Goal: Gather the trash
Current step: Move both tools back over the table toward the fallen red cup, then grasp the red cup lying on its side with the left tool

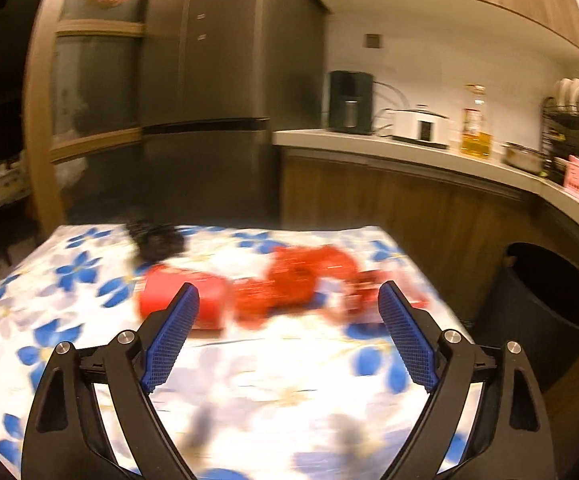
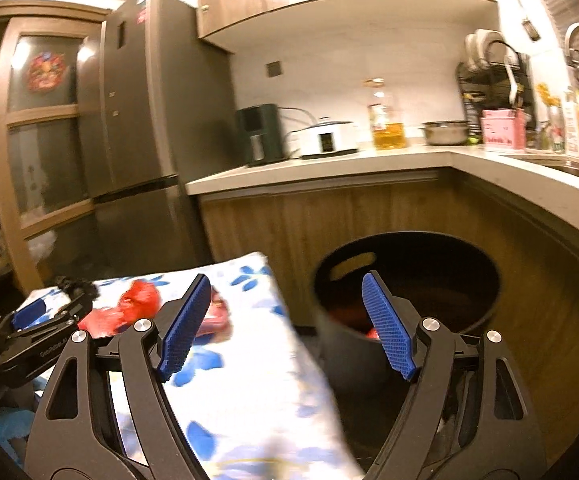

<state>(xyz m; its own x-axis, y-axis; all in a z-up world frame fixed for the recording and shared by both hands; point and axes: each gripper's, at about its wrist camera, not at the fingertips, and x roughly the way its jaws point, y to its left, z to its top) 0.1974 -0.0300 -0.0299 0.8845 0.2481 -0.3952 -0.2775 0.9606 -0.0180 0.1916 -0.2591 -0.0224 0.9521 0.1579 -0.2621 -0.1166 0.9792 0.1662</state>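
Trash is what I am after, and it lies as a loose row of red wrappers (image 1: 289,288) across the middle of the flower-print surface (image 1: 69,300), blurred in my left view, with a small dark clump (image 1: 155,240) at their 10 o'clock near the far edge; what that clump is I cannot tell. My left tool (image 1: 287,304) hangs just short of the row with its blue pads spread wide and nothing between them, the red pieces framed in the gap. My right tool (image 2: 285,320) is also spread wide and empty, poised over the edge of the surface with the black bin (image 2: 405,280) at its 1 o'clock, standing on the floor against the wooden cabinet (image 2: 289,220). Inside the bin I can make out something red (image 2: 353,314) low against the near wall, so I judge part of the collecting is done and the step in hand is the reach for the next wrapper. That move, as I read it, calls for lowering the left tool onto the nearest red piece at its 11 o'clock, closing on crumpled film without snagging the cloth beneath, then carrying it across to the bin at 3 o'clock.
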